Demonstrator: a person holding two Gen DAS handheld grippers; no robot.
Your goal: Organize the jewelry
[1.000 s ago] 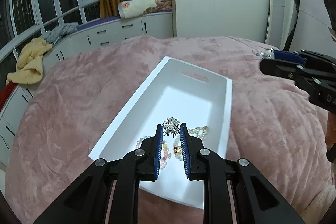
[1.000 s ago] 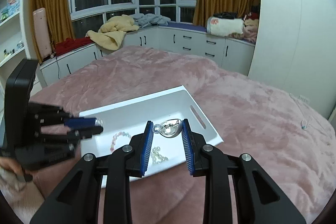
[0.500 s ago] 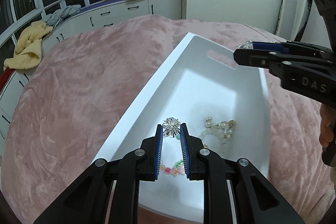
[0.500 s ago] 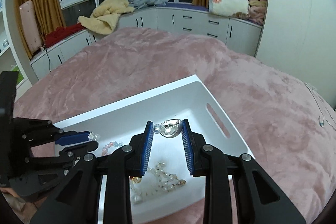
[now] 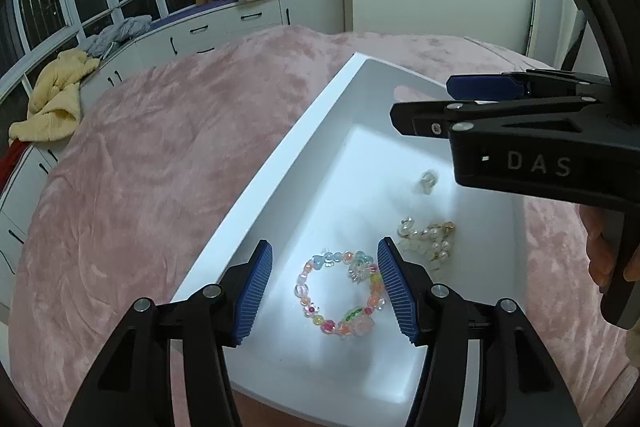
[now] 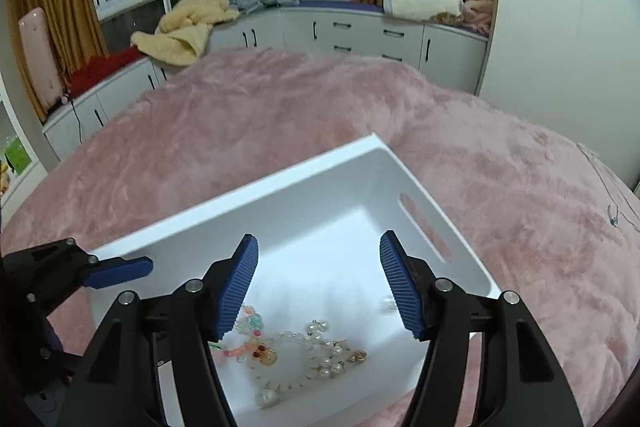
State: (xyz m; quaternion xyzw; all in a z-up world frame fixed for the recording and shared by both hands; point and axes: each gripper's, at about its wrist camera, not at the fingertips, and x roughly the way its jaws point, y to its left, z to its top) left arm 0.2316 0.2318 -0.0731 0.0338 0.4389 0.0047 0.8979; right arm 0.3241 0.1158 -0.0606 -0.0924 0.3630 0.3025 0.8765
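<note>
Both grippers, left (image 5: 325,287) & right (image 6: 319,283), spread wide, holding nothing, over white plastic tray (image 5: 280,183) w/ pastel bead bracelet (image 5: 340,293) inside.

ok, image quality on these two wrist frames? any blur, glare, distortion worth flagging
Left wrist: strong fisheye bowing and dark corner vignette; bright glare patch on the white tray floor; small clear piece is smeared, while the colourful bead bracelet is sharp. Right wrist: same bowing; pearl jewelry is a bit soft and a small piece near the right finger is blurred; windows are dark, so the light is indoor.
</note>
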